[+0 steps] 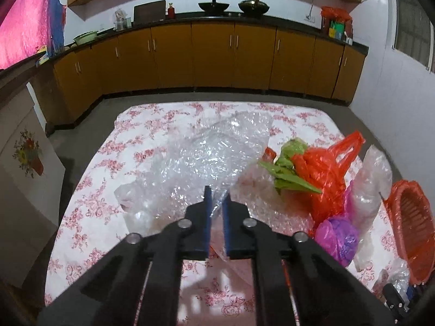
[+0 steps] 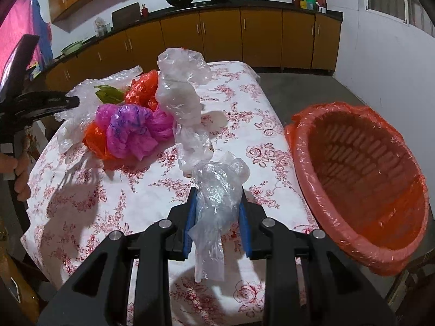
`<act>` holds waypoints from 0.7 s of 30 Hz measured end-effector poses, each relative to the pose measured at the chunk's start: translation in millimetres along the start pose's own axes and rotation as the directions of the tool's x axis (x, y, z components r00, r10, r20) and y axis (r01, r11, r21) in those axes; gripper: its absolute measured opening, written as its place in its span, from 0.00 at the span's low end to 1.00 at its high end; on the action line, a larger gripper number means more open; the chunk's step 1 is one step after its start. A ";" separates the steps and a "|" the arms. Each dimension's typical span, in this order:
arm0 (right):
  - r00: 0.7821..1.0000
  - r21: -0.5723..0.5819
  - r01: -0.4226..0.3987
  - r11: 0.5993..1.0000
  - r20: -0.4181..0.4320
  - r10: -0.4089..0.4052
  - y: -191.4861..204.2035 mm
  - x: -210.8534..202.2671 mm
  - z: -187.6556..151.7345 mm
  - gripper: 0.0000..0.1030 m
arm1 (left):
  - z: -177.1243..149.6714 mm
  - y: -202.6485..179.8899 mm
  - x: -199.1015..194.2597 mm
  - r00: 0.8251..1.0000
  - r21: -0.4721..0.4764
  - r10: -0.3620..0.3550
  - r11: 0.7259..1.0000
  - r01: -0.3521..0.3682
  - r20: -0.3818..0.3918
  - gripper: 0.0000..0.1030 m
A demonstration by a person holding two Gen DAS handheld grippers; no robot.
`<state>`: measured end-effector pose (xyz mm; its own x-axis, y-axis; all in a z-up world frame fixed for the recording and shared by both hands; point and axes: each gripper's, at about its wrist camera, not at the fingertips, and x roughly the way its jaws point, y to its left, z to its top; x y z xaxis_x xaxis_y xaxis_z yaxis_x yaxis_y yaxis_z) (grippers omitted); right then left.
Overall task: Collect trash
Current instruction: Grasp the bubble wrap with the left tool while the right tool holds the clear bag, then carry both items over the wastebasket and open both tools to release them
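Observation:
My left gripper (image 1: 217, 194) is shut on a corner of a big sheet of clear bubble wrap (image 1: 214, 149) that spreads over the flowered tablecloth (image 1: 89, 190). My right gripper (image 2: 217, 193) is shut on a crumpled clear plastic bag (image 2: 217, 190) and holds it above the table; more clear plastic (image 2: 182, 92) trails up from it. An orange basket lined with an orange bag (image 2: 361, 168) stands at the table's right edge, right of my right gripper. An orange bag (image 1: 326, 174), a green wrapper (image 1: 291, 174) and a pink-purple bag (image 1: 339, 236) lie in a pile.
The pile also shows in the right wrist view: pink-purple bag (image 2: 130, 130), orange bag (image 2: 141, 87), green wrapper (image 2: 108, 93). The left gripper body (image 2: 40, 103) and a hand (image 2: 19, 174) are at the left. Brown kitchen cabinets (image 1: 212, 57) line the back wall.

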<state>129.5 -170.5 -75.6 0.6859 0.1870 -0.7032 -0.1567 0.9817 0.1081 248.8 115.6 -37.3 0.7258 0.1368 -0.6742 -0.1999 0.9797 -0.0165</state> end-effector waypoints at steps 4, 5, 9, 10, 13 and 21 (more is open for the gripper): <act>1.000 0.005 0.001 1.000 0.012 -0.001 -1.1 -2.5 2.2 0.28 | 10.5 8.1 -14.7 0.999 -0.020 -0.016 1.000 0.017 0.047 0.05; 1.000 0.005 0.000 1.000 0.017 -0.001 -1.4 -3.6 3.0 0.28 | 13.3 9.3 -18.8 0.998 -0.024 -0.018 1.000 0.019 0.057 0.05; 1.000 0.005 -0.001 1.000 0.032 0.001 -1.8 -7.7 5.7 0.28 | 23.9 17.3 -36.0 0.995 -0.049 -0.037 0.998 0.041 0.095 0.05; 0.999 0.006 -0.002 1.000 0.035 0.001 -1.9 -9.0 6.3 0.28 | 26.0 18.8 -41.1 0.994 -0.054 -0.044 0.997 0.050 0.103 0.05; 0.999 0.009 -0.002 1.000 0.054 0.001 -4.1 -15.1 10.6 0.28 | 29.6 20.0 -55.5 0.990 -0.064 -0.067 0.995 0.076 0.121 0.05; 0.995 0.025 0.022 0.999 0.098 -0.025 -19.3 -32.6 20.6 0.28 | 27.2 -5.2 -97.7 0.970 -0.013 -0.182 0.982 0.186 0.160 0.04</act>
<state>124.9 -194.8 -40.3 0.7562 0.1653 -0.6331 -0.1238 0.9862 0.1096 196.8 101.1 48.7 0.8456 -0.0219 -0.5334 -0.0701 0.9859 -0.1517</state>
